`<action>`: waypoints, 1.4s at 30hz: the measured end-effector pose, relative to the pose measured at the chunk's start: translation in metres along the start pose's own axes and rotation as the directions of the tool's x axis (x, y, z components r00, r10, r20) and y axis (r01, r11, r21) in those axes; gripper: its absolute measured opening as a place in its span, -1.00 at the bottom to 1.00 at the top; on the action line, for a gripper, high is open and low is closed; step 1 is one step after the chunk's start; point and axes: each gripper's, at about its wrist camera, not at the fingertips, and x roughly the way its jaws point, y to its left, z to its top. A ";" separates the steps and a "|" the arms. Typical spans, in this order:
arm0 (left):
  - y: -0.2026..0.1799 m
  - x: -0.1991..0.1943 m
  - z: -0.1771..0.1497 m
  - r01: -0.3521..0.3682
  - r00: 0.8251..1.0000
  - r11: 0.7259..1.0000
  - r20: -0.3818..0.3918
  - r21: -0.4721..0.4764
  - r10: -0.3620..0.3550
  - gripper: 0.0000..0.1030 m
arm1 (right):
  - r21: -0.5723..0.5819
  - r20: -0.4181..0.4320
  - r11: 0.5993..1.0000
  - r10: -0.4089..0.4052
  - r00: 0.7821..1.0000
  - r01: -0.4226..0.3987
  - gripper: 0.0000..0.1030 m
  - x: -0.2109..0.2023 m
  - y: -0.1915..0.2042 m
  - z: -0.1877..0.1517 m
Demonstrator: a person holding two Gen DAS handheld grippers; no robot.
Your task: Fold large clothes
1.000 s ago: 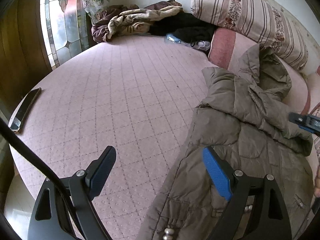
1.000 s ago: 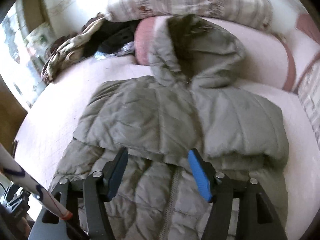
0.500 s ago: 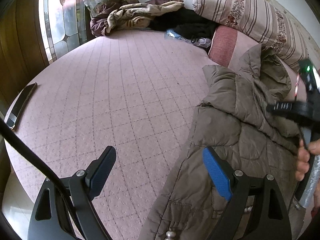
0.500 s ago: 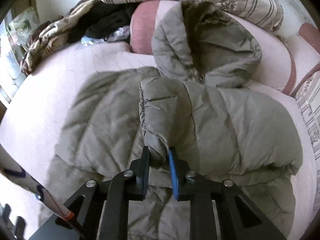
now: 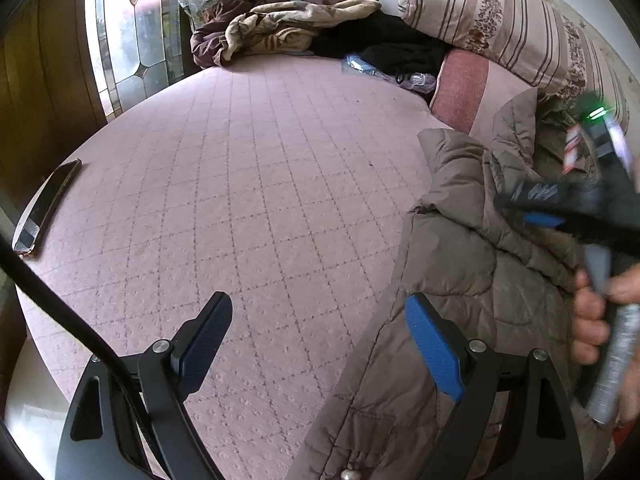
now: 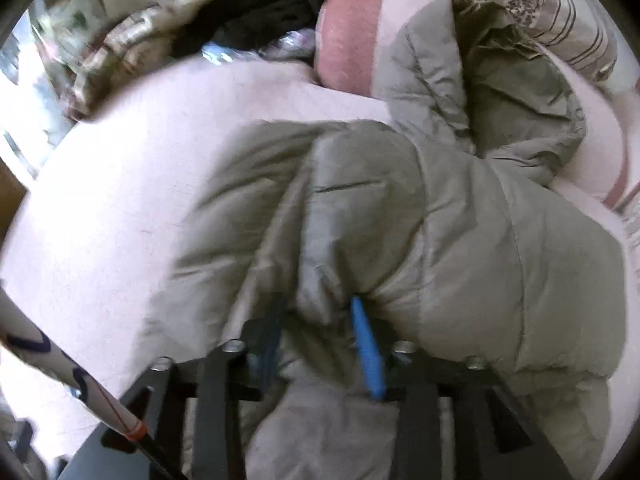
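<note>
A bunched fold of the grey-brown padded coat (image 6: 460, 248) is seen between the parting jaws of the right gripper (image 6: 320, 344), the pads easing off it (that view is blurred). The left gripper (image 5: 320, 340) is held wide apart over the pink quilted bed (image 5: 248, 184), nothing gripped, with the coat's edge just beside its blue pad. No writing can be read.

In the left wrist view, a bed (image 5: 260, 200) fills the centre. A padded coat (image 5: 460, 280) lies on it at the right of the frame, its hood (image 5: 516, 136) resting against a pillow (image 5: 464, 84) at upper right. A heap of blankets (image 5: 280, 28) sits at the top centre. A phone (image 5: 44, 208) lies at the bed's left edge.
</note>
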 end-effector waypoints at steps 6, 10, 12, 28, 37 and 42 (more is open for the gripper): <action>-0.003 -0.003 -0.006 -0.033 0.999 0.999 0.022 0.022 0.032 0.72 | 0.065 0.122 0.996 0.057 0.991 -0.065 0.18 -0.057 -0.027 -0.012; 0.000 -0.001 -0.009 -0.040 0.999 0.999 0.012 0.019 0.040 0.72 | 0.167 0.109 0.981 -0.115 0.987 0.095 0.05 -0.052 -0.069 -0.025; 0.000 0.000 -0.009 -0.029 1.000 0.999 0.003 0.014 0.029 0.72 | 0.225 0.076 0.967 -0.138 0.987 0.118 -0.17 -0.041 -0.089 -0.027; -0.021 0.012 -0.015 -0.002 0.999 0.996 -0.054 0.084 0.006 0.72 | 0.246 0.028 0.967 -0.080 0.996 0.071 0.31 -0.043 -0.110 -0.039; -0.039 0.009 -0.038 -0.062 0.998 0.983 0.001 0.175 0.063 0.72 | 0.197 -0.080 0.957 -0.200 0.976 0.213 0.32 -0.097 -0.177 -0.178; -0.043 0.007 -0.053 -0.064 0.997 0.967 -0.025 0.247 0.072 0.64 | 0.370 -0.043 0.920 -0.122 0.992 0.129 0.31 -0.131 -0.234 -0.249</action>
